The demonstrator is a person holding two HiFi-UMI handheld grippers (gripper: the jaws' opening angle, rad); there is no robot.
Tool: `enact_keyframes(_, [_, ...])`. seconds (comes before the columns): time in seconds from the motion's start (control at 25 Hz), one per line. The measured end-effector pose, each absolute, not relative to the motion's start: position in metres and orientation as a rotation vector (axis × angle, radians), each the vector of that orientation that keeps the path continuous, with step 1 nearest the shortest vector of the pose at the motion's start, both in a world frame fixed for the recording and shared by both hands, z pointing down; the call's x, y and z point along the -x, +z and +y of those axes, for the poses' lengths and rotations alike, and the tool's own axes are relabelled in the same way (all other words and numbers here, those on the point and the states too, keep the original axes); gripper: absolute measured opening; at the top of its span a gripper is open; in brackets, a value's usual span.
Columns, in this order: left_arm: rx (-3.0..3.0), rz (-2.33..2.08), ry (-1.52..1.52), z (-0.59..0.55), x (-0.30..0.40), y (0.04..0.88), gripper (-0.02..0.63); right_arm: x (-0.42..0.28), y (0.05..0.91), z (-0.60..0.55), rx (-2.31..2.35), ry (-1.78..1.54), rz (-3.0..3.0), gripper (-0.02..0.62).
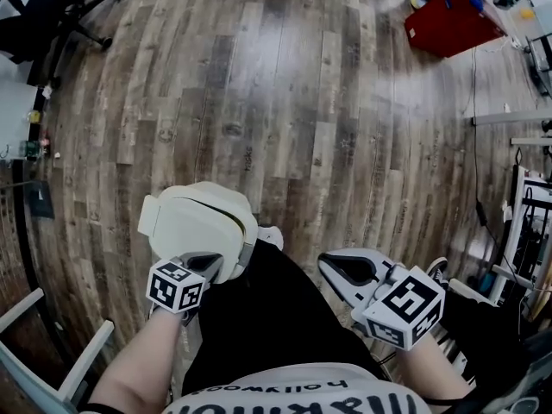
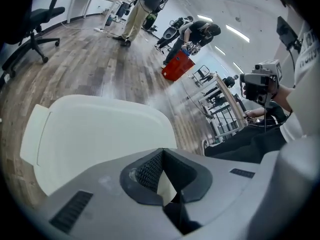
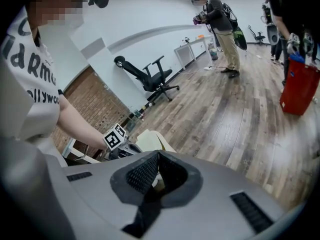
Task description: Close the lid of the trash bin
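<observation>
A cream trash bin (image 1: pixel 200 224) stands on the wood floor just in front of my knees, its lid (image 1: pixel 194 222) lying over the top. The same lid (image 2: pixel 100 139) fills the left gripper view, right under the jaws. My left gripper (image 1: pixel 205 264) is shut with nothing in it and sits at the lid's near edge; whether it touches is unclear. My right gripper (image 1: pixel 329 266) is shut and empty too, held over my black trousers to the right of the bin. In the right gripper view the bin (image 3: pixel 150 140) shows beside my left gripper (image 3: pixel 122 148).
A red box (image 1: pixel 448 20) stands far right on the floor, an office chair (image 1: pixel 52 15) far left. A white frame (image 1: pixel 52 352) is at my lower left and a wire rack (image 1: pixel 530 222) with cables at my right. Other people (image 3: pixel 222 29) stand across the room.
</observation>
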State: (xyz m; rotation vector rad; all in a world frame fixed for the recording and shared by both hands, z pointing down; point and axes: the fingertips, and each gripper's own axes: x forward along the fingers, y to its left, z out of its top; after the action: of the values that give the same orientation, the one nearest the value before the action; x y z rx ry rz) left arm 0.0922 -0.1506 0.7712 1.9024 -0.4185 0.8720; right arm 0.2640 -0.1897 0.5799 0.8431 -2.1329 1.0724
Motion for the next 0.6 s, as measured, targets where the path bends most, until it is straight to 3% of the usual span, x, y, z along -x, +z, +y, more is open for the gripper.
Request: enact_keyframes(0.6, [-1.852,-0.351,0.931,-0.148,-0.106,0.802,0.008,-0.285,0.592,-0.181,-0.92,1.116,-2.103,0.008])
